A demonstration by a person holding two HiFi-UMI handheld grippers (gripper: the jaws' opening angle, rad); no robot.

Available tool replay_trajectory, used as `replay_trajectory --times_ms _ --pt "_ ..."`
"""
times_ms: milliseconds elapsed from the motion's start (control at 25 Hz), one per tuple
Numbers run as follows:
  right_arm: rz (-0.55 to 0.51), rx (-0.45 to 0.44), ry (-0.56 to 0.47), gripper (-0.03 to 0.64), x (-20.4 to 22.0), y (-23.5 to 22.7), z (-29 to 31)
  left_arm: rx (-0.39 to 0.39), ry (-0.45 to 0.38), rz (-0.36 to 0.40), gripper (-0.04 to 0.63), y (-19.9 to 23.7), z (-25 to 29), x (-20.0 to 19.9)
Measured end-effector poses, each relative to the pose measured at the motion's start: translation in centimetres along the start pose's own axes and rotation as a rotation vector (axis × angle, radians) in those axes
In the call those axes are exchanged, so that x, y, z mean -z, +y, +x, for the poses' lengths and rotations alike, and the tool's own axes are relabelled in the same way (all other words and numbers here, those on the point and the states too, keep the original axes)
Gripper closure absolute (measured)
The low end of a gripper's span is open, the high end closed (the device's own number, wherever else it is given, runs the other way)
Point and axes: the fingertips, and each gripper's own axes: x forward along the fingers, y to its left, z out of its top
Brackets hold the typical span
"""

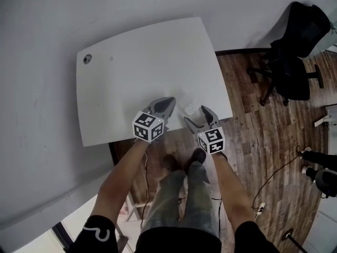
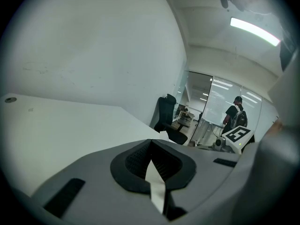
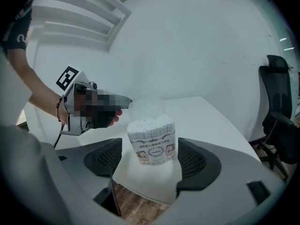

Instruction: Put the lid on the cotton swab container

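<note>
Standing open near the counter (image 1: 131, 62) corner, the cotton swab container (image 3: 151, 142) looks light, thin-walled and easily tipped; steady it low on its sides. The right tongs (image 3: 151, 159) gape either side of it, not touching. The left tongs (image 2: 152, 161) pinch the clear lid (image 3: 146, 108) just behind the container.

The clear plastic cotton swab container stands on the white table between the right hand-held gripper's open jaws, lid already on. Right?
Not on. The right gripper view shows the translucent lid in the left hand-held gripper and the clear plastic cotton swab container uncovered; the rest holds.
</note>
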Motion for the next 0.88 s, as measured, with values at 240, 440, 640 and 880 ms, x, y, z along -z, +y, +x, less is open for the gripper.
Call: replay_trajectory --times_ms 240,440,640,880 --pt "-0.002 0.008 -0.005 0.245 0.3 -0.2 0.5 0.042 0.016 0.009 0.577 -0.5 0.7 0.4" --pt "-0.004 0.007 -0.011 0.264 0.1 -0.3 0.3 0.075 0.013 0.021 0.577 -1.6 1.0 0.1" --pt "-0.001 0.007 -0.011 0.276 0.1 -0.4 0.3 0.121 0.014 0.053 0.577 -3.1 1.2 -0.4" --pt "0.002 0.004 -0.008 0.287 0.1 -0.4 0.1 0.183 0.027 0.071 0.577 -5.3 1.6 -0.3"
